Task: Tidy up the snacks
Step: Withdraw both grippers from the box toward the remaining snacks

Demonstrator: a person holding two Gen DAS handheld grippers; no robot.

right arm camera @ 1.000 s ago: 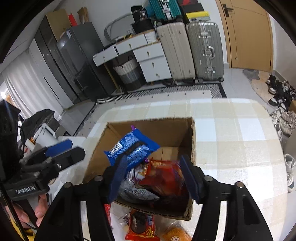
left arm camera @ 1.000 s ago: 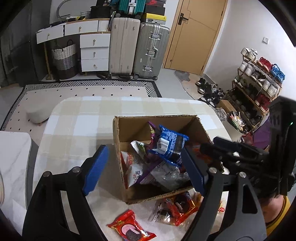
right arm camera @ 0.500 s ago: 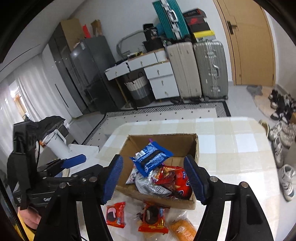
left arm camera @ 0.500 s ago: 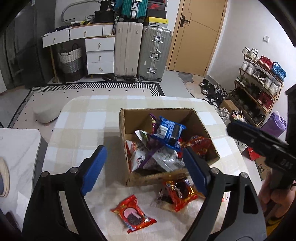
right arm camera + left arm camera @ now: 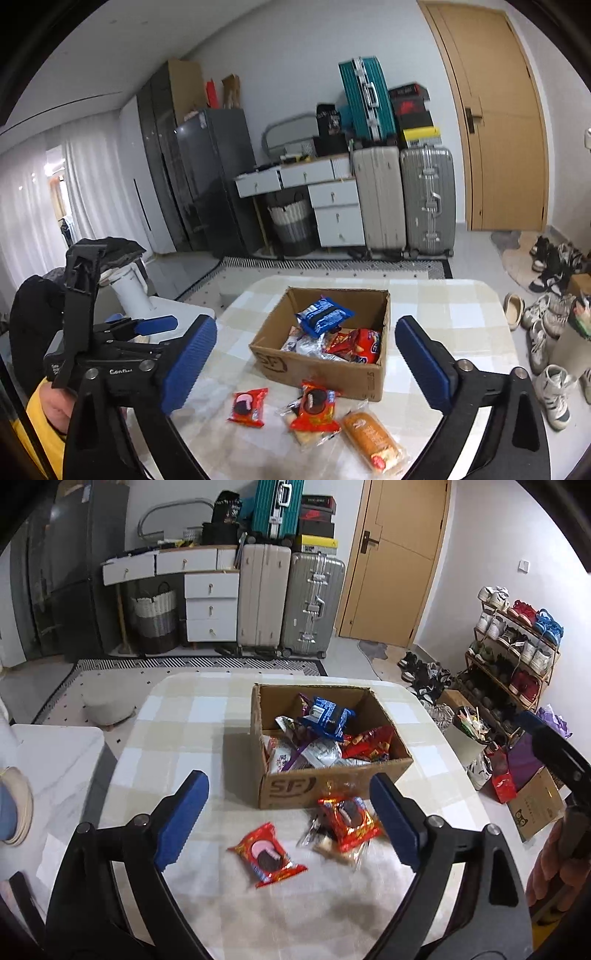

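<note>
Between the blue pads of the left tongs [image 5: 288, 818], which stand spread with nothing pinched and have just been widening, lie two red cookie packets on the desk [image 5: 192, 716]: a red packet [image 5: 266, 853] printed with a pink-filled sandwich cookie near the middle, and a second red packet [image 5: 349, 821] atop a clear wrapper just left of the right pad. The right tongs [image 5: 306, 363] are likewise spread wide and empty, their jaws having just opened further; past them the same two red packets show, with an orange bread roll in clear wrap [image 5: 371, 441] lying nearest on the right. Just beyond the packets sits the cardboard box [image 5: 332, 784], its near wall stamped "SF" in brown letters. Inside it the snacks are heaped: a blue cookie packet [image 5: 327, 718] on top, a red bag [image 5: 369, 744] at the right, silver and purple wrappers at the left; their lettering is too small to read. In the right wrist view the other tool's black body carries white lettering, too blurred to make out, and a hand [image 5: 55, 406] with a yellow sleeve grips it. The desk wears a cream and white checked cloth. Far off stand a beige suitcase [image 5: 262, 598], a silver suitcase [image 5: 314, 603], a teal suitcase [image 5: 277, 507], white drawers and a wooden door [image 5: 399, 561]; a shoe rack [image 5: 513, 646] lines the right wall.
</note>
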